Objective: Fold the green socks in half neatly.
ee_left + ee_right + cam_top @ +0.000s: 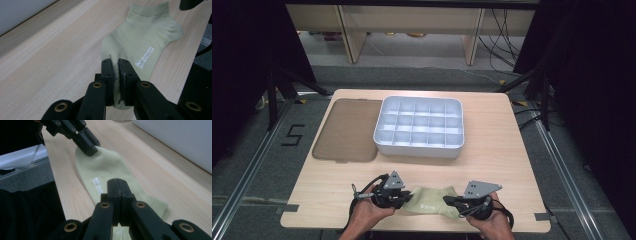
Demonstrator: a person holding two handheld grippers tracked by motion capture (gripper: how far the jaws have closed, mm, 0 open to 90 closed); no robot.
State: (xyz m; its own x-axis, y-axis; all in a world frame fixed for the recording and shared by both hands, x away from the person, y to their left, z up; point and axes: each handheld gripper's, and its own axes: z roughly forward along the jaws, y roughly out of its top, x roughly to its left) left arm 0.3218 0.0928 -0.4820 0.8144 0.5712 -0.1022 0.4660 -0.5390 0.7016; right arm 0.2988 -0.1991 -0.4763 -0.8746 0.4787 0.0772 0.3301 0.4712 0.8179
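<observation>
A pale green ankle sock (pixel 429 200) lies flat near the table's front edge, between my two grippers. My left gripper (pixel 404 199) is shut on its toe end; in the left gripper view the fabric is pinched between the pads (pixel 118 65) and the sock (pixel 140 37) stretches away toward its cuff. My right gripper (pixel 448 201) is at the cuff end. In the right gripper view its jaws (pixel 117 184) are closed tight, down on the sock (pixel 105 167) near the white print. The left gripper (pixel 88 147) shows at the far end.
A white tray (pixel 419 145) with several compartments stands mid-table. A flat brownish lid (pixel 347 130) lies to its left. Bare wood runs between the tray and the sock. The table's front edge (pixel 412 227) is just behind the hands.
</observation>
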